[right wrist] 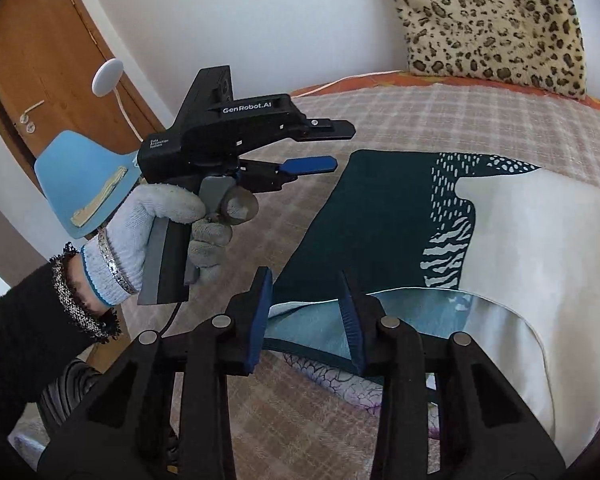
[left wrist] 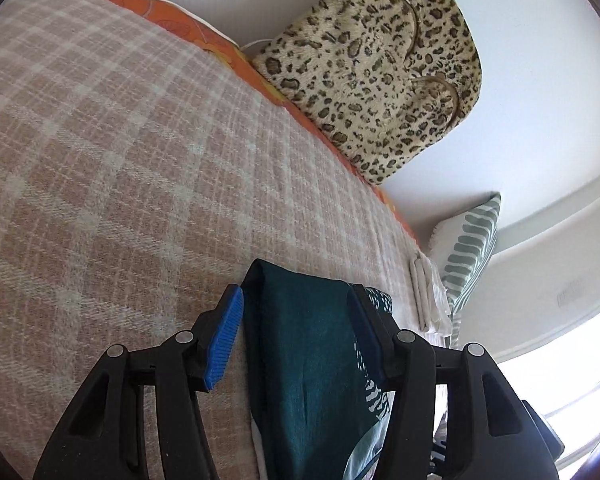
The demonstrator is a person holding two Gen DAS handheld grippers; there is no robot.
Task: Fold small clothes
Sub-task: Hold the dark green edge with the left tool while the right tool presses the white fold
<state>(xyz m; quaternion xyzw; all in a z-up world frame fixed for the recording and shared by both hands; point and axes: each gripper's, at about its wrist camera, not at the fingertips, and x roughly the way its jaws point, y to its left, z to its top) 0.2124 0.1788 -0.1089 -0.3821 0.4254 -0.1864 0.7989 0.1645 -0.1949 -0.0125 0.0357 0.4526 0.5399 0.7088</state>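
A small garment, dark teal and cream with a white dash pattern [right wrist: 384, 220], lies partly folded on the plaid bed cover [right wrist: 440, 120]. In the left wrist view its teal side [left wrist: 308, 344] shows between the open fingers. My left gripper [left wrist: 296, 336] is open and held above the bed; it also shows in the right wrist view [right wrist: 332, 148], left of the garment and apart from it. My right gripper [right wrist: 306, 312] is open over the garment's near edge, holding nothing.
A leopard-print cushion [left wrist: 380, 76] leans on the wall at the far side of the bed. A striped green pillow [left wrist: 468, 248] and folded white cloths [left wrist: 428, 292] lie at the bed's end. A blue chair [right wrist: 84, 188] and wooden door [right wrist: 48, 60] stand beyond the bed edge.
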